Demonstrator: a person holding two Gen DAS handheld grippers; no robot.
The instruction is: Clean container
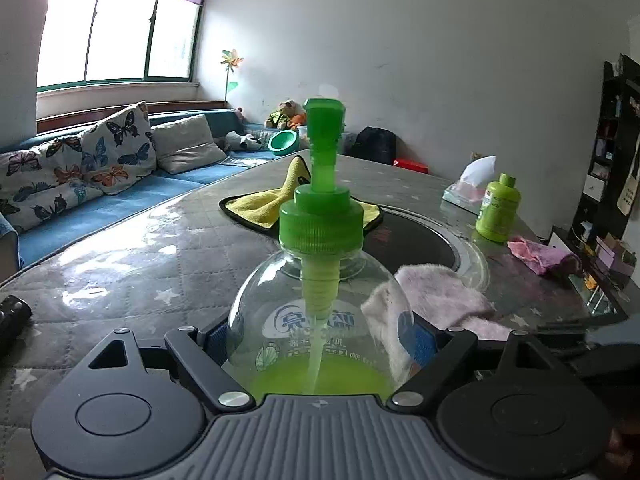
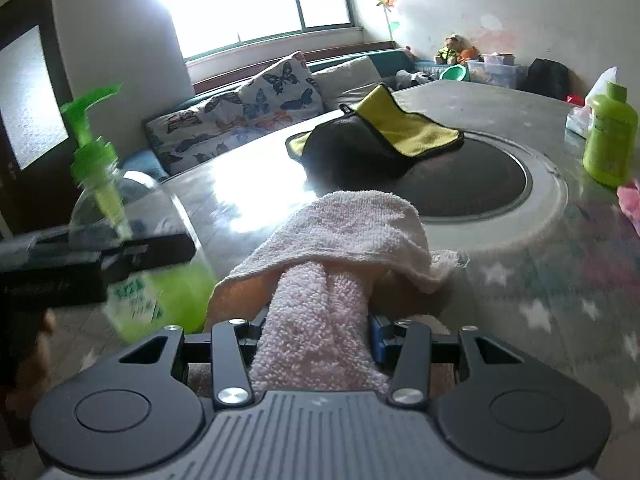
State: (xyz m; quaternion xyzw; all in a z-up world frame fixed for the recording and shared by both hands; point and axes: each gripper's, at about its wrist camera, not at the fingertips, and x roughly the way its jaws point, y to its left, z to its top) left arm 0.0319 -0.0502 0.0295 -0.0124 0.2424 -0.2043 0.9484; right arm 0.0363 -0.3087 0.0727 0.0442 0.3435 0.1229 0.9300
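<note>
A clear pump bottle [image 1: 320, 320] with a green pump head and green liquid in its lower part stands upright between the fingers of my left gripper [image 1: 320, 336], which is shut on its body. In the right wrist view the same pump bottle [image 2: 132, 240] shows blurred at the left, held by the left gripper. My right gripper [image 2: 316, 328] is shut on a pale pink towel [image 2: 344, 232] that bunches out ahead of the fingers. In the left wrist view the pink towel [image 1: 436, 300] lies against the bottle's right side.
The quilted grey table [image 1: 140, 264] has a dark round inset [image 2: 472, 184]. A yellow-and-black cloth [image 2: 392, 128] lies on it. A green bottle [image 1: 498, 210], a tissue pack [image 1: 468, 188] and a pink rag [image 1: 540, 256] sit at the right. A blue sofa with cushions [image 1: 100, 152] lies behind.
</note>
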